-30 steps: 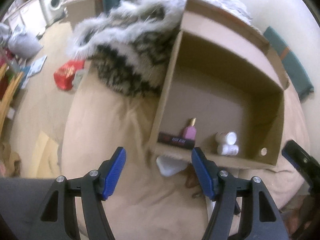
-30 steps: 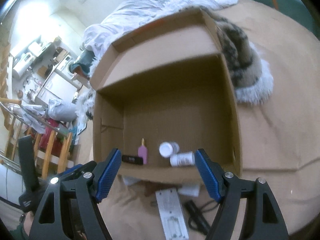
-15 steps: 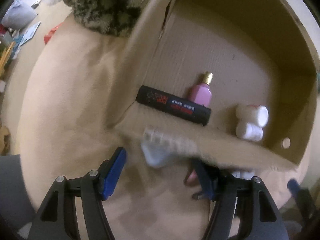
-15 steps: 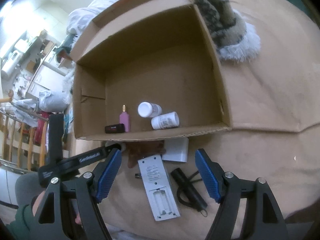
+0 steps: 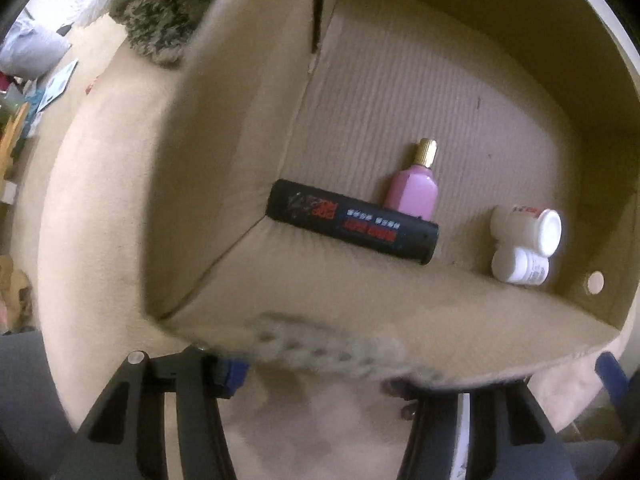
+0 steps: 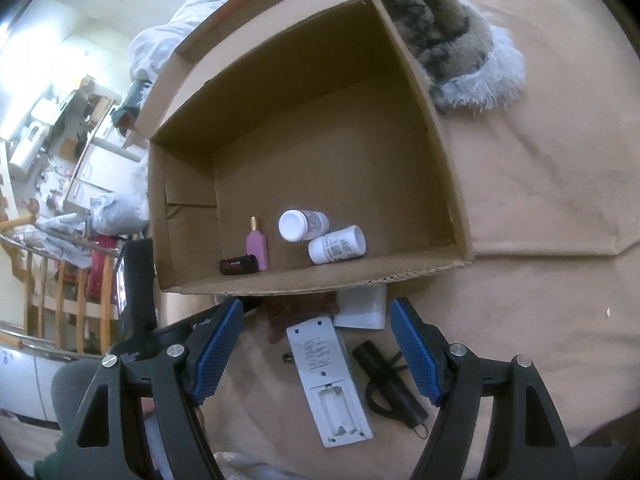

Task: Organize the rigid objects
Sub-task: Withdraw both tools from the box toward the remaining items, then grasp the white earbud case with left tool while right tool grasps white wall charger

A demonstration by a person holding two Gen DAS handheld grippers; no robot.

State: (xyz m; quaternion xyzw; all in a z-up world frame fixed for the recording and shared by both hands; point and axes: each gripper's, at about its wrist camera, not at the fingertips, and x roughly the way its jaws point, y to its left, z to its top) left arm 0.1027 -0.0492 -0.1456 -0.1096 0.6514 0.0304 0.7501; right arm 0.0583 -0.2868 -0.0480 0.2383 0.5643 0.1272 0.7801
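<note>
An open cardboard box lies on the tan bedspread and holds a black tube, a pink bottle and two white pill bottles. The same items show in the right wrist view: black tube, pink bottle, white bottles. My left gripper is pressed up to the box's near wall; a blurred pale object sits between its fingers, which are partly hidden. My right gripper is open above a white remote lying back up, beside a black cylinder with a strap.
A flat white box lies against the box's near wall. A furry patterned blanket lies beyond the box at the right. A cluttered room with wooden rails is off the bed's left side.
My left gripper has pushed forward and low, up to the box's near wall; the pale object now lies blurred between its fingers. The right gripper has pulled back, and the remote and black cylinder are in view.
</note>
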